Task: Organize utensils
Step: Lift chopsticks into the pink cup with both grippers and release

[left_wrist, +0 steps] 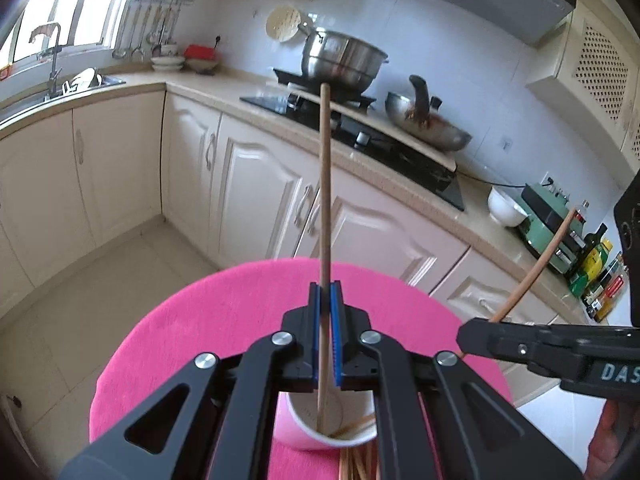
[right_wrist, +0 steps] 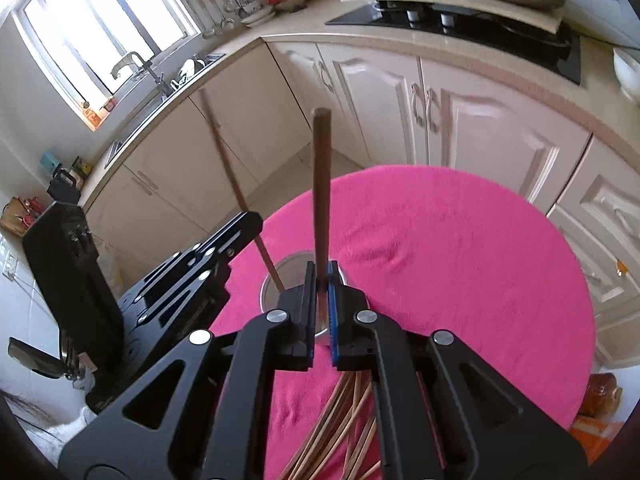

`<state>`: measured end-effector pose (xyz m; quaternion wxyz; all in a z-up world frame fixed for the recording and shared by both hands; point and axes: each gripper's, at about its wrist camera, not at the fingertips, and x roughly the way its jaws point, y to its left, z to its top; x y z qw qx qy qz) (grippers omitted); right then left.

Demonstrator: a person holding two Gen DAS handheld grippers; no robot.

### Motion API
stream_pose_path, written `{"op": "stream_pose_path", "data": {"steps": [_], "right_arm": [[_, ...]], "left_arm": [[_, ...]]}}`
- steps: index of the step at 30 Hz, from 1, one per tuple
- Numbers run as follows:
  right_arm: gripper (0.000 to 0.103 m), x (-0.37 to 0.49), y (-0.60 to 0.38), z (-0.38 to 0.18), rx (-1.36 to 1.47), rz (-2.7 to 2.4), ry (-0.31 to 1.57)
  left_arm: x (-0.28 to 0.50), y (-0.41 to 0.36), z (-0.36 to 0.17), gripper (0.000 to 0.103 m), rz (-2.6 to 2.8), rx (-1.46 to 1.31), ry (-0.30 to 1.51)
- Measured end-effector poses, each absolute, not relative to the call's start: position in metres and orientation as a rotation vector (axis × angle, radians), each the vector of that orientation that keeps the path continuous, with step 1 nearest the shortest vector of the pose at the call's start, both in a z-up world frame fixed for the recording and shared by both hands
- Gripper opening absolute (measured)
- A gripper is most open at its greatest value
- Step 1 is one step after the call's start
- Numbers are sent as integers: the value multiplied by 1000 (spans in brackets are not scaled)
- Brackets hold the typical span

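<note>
My left gripper (left_wrist: 326, 292) is shut on a wooden chopstick (left_wrist: 325, 184) that stands upright, its lower end inside a pink paper cup (left_wrist: 320, 436) on the pink cloth. My right gripper (right_wrist: 320, 276) is shut on another brown chopstick (right_wrist: 321, 184), held upright over the cup (right_wrist: 272, 292). The right gripper also shows at the right of the left wrist view (left_wrist: 472, 338) with its chopstick (left_wrist: 540, 264). The left gripper appears at the left of the right wrist view (right_wrist: 256, 220) with its chopstick (right_wrist: 236, 188). A pile of loose chopsticks (right_wrist: 340, 432) lies on the cloth in front of the cup.
The pink cloth (right_wrist: 460, 260) covers a round table. Beyond it run cream kitchen cabinets (left_wrist: 256, 184), a counter with a stove (left_wrist: 360, 136), a steel pot (left_wrist: 344, 60), a wok (left_wrist: 428, 124) and a sink (left_wrist: 60, 88) by the window.
</note>
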<state>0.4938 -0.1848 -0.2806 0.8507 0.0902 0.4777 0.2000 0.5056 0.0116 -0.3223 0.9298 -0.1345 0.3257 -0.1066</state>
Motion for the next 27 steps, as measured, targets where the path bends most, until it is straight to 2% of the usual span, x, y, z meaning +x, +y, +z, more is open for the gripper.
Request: {"op": "stream_pose_path", "data": {"steps": [5, 6, 7, 9, 11, 18, 27], "right_arm": [[6, 492, -182, -289, 201, 404, 1025], [6, 492, -181, -290, 198, 392, 1028], [7, 491, -180, -291, 188, 382, 1028], [18, 490, -177, -290, 168, 369, 1023], [59, 487, -176, -288, 164, 355, 1008], [58, 475, -194, -276, 188, 333, 980], [58, 439, -239, -304, 221, 242, 1075]], "left_arm": [[498, 19, -325, 9, -212, -296, 710], [497, 19, -324, 22, -206, -293, 715], [495, 20, -323, 28, -192, -289, 715], [491, 21, -321, 29, -190, -289, 718], [488, 22, -318, 33, -191, -290, 729], [465, 30, -312, 35, -172, -298, 772], [431, 28, -352, 35, -151, -349, 998]]}}
